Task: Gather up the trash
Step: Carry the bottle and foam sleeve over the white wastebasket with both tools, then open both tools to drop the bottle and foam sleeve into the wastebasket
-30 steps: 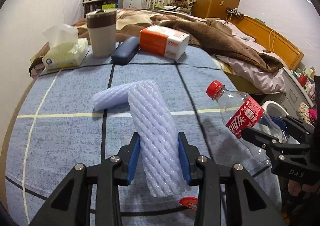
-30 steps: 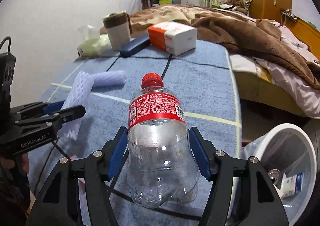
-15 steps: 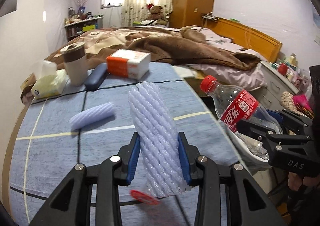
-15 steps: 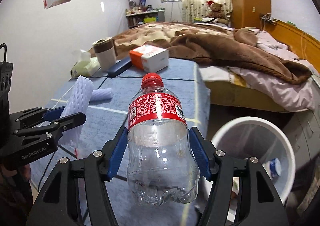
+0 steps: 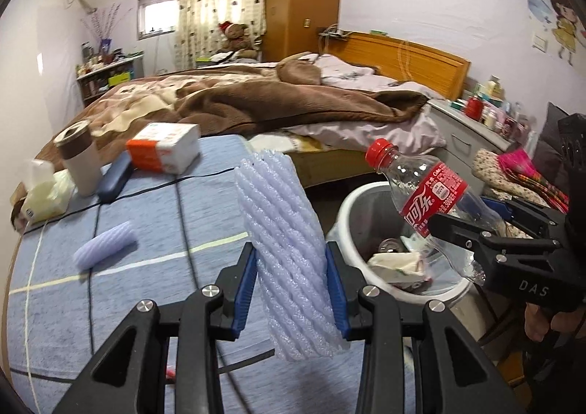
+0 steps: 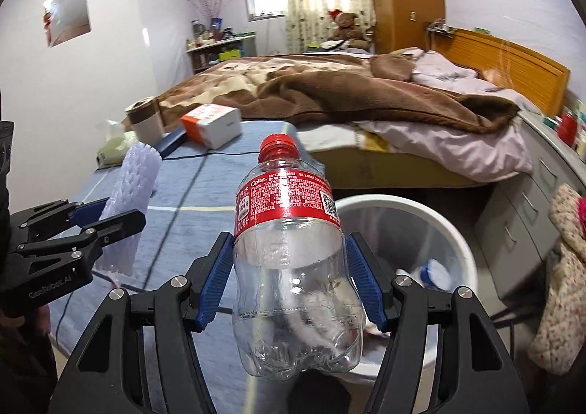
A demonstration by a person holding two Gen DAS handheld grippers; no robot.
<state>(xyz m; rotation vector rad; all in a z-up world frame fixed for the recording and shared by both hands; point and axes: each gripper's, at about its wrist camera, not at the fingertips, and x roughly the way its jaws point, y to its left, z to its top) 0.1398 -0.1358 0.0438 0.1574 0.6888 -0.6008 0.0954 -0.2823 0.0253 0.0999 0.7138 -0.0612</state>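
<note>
1. both grippers have swung away from the blue bedspread (image 5: 205,216) toward the white trash bin (image 5: 351,201) since a second ago, and the bin now fills the right of the left wrist view.
2. left gripper (image 5: 292,280) is clamped on a lavender foam fruit sleeve (image 5: 285,253); the blue pads (image 5: 246,280) press its lower half from both sides and it stands nearly upright, tipped a little left, over the bedspread's edge just beside the bin.
3. right gripper (image 6: 291,282) squeezes an empty coke bottle (image 6: 293,267) at its waist, the base hanging below the pads, the red cap up.
4. in the left wrist view that bottle (image 5: 432,209) leans over the open bin, with crumpled paper and other trash under it.
5. the sleeve is a ribbed, netted tube, open at both ends; the bottle is clear, dented at the bottom, with a red label.
6. the label reads "coke" plus chinese script and a qr code; the right gripper's body shows "das", the left one's "genrobot.ai".
7. a second foam sleeve (image 5: 104,245) lies on the bedspread, well apart from both grippers.
</note>
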